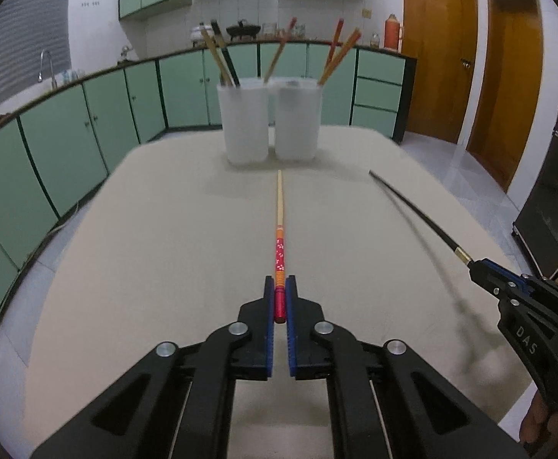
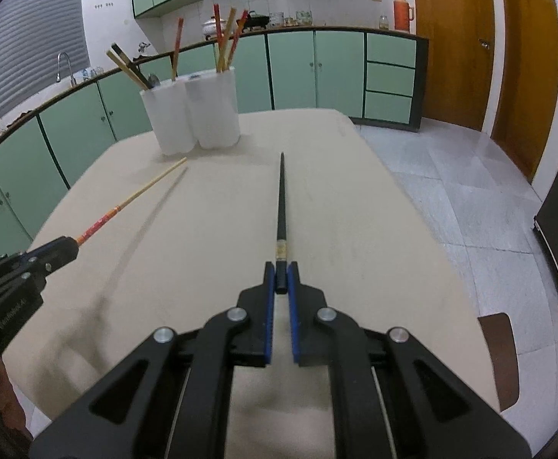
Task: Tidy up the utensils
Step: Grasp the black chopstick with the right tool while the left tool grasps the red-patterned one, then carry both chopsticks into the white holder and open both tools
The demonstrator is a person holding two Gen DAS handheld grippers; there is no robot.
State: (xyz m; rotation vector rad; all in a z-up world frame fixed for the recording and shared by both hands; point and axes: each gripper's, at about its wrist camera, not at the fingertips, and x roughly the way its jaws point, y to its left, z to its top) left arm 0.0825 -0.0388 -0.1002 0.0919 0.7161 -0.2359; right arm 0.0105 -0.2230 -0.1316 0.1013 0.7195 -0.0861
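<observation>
Chopsticks are both in hand; left gripper [image 1: 279, 298] is clamped on the red-and-orange chopstick [image 1: 279, 225], right gripper [image 2: 281, 281] on the black chopstick [image 2: 280, 206], both over the tabletop's [image 1: 164, 248] middle. I'd lift tips above the rims, then drop each into the white cups [image 1: 269, 118] at the far edge; both tools angle down and forward.

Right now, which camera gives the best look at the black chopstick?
The right wrist view: the black chopstick runs straight up the middle, its end clamped in the right gripper. The left wrist view shows it only at the right edge, curved by the lens and blurred.
</observation>
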